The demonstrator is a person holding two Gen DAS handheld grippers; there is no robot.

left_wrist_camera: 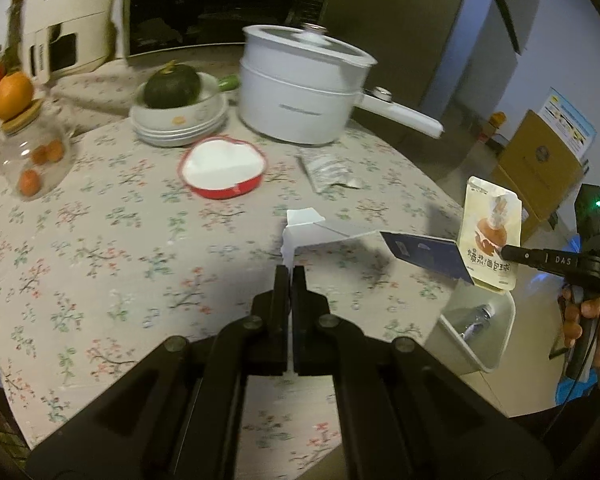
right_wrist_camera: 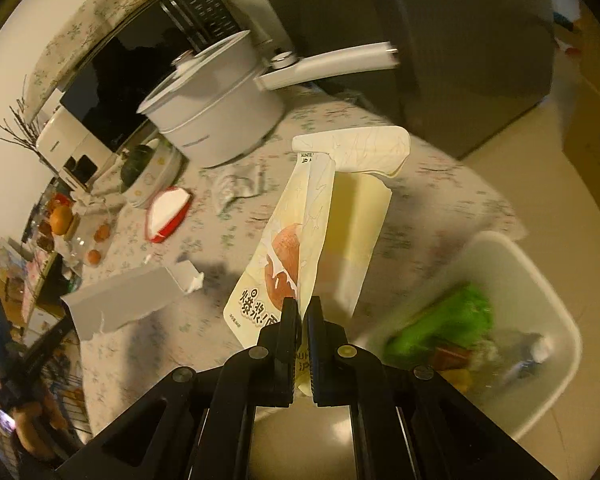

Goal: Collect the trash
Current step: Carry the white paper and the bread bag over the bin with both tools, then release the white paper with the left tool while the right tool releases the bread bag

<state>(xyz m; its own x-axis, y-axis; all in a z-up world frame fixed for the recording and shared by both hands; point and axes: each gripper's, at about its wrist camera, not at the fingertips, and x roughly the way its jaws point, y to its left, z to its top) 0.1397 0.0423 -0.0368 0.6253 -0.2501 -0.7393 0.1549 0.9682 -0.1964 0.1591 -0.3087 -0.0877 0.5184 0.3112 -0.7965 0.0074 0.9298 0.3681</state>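
Note:
My left gripper (left_wrist_camera: pixel 290 269) is shut on a torn white and blue carton (left_wrist_camera: pixel 332 232) and holds it above the flowered tablecloth; the carton also shows in the right wrist view (right_wrist_camera: pixel 128 296). My right gripper (right_wrist_camera: pixel 303 305) is shut on a cream bread snack wrapper (right_wrist_camera: pixel 296 240), which hangs near the table's right edge; it also shows in the left wrist view (left_wrist_camera: pixel 492 232). A white trash bin (right_wrist_camera: pixel 540 280) stands below on the floor with green and other trash inside; it also shows in the left wrist view (left_wrist_camera: pixel 496 332). A crumpled silver wrapper (left_wrist_camera: pixel 328 168) lies on the table.
A white electric pot (left_wrist_camera: pixel 300 88) with a long handle stands at the back. A red-rimmed white dish (left_wrist_camera: pixel 224 168), stacked bowls with a dark green squash (left_wrist_camera: pixel 174 88), a glass jar (left_wrist_camera: pixel 32 152) and an orange (left_wrist_camera: pixel 12 94) sit left. A cardboard box (left_wrist_camera: pixel 540 168) stands on the floor.

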